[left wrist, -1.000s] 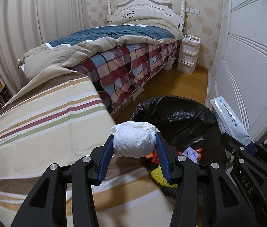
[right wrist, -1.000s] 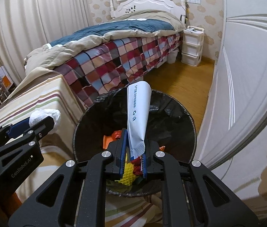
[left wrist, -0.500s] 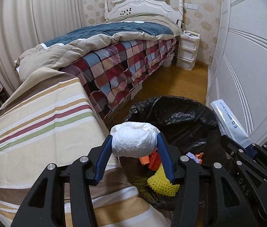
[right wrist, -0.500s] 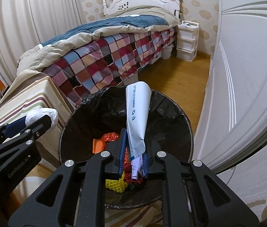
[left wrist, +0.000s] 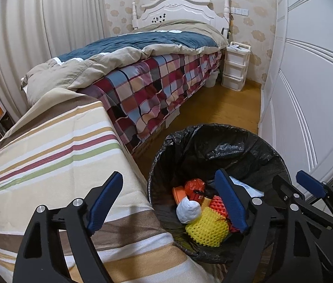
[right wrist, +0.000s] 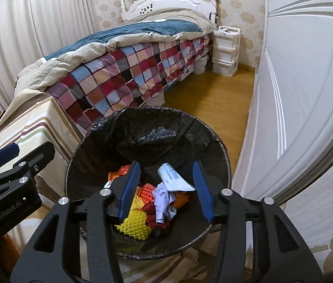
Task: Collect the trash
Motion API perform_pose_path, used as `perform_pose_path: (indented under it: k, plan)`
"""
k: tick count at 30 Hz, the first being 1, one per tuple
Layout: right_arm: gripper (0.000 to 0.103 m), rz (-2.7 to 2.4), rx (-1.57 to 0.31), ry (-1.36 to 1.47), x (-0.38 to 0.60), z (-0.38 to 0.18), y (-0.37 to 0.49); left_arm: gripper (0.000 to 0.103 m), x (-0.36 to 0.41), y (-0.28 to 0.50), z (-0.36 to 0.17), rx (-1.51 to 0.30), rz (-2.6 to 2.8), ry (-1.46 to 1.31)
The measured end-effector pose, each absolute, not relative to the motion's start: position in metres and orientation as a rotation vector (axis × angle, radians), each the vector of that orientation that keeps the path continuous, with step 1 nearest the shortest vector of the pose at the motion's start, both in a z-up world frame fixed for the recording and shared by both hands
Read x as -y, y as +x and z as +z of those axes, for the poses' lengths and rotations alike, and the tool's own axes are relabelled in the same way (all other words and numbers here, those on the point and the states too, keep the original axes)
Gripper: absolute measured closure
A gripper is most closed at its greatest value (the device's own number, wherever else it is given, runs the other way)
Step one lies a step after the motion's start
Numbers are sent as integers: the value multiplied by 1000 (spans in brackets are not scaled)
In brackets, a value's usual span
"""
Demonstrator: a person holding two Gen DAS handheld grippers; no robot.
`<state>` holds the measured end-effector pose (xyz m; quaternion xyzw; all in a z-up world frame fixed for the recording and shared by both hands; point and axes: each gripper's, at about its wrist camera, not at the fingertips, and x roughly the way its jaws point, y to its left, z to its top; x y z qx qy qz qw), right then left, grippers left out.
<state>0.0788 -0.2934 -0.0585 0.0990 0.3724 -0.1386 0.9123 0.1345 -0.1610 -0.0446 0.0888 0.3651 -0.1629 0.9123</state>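
A: The mouth of the trash bin (right wrist: 216, 141) is wide open from above, its black liner folded over the rim.

B: The striped cloth surface (left wrist: 48, 146) presses right against the bin on the left, and the white wardrobe door (right wrist: 296, 82) closes in on the right.

A: Beyond the bin, a strip of bare wooden floor (right wrist: 216, 94) runs between the bed (left wrist: 147, 89) and the wardrobe.

B: At its far end stands a white drawer unit (right wrist: 225, 49).

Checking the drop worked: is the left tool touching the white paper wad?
Apart. In the left wrist view the left tool, jaws opening, is empty; the white paper wad lies below in the trash bin among other trash.
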Motion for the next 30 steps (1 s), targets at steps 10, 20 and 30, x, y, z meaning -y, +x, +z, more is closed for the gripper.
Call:
perform_pose_path:
  k: [10, 20, 30]
  plan:
    - [42, -320, -748, 184, 294, -52, 76, 21, 155, 130, -38, -742, -323, 169]
    - [25, -336, -708, 152, 283, -34, 67, 19, 132, 116, -27, -708, -273, 155]
    - [17, -325, -670, 120, 262, -16, 56, 17, 104, 100, -10, -671, -240, 120]
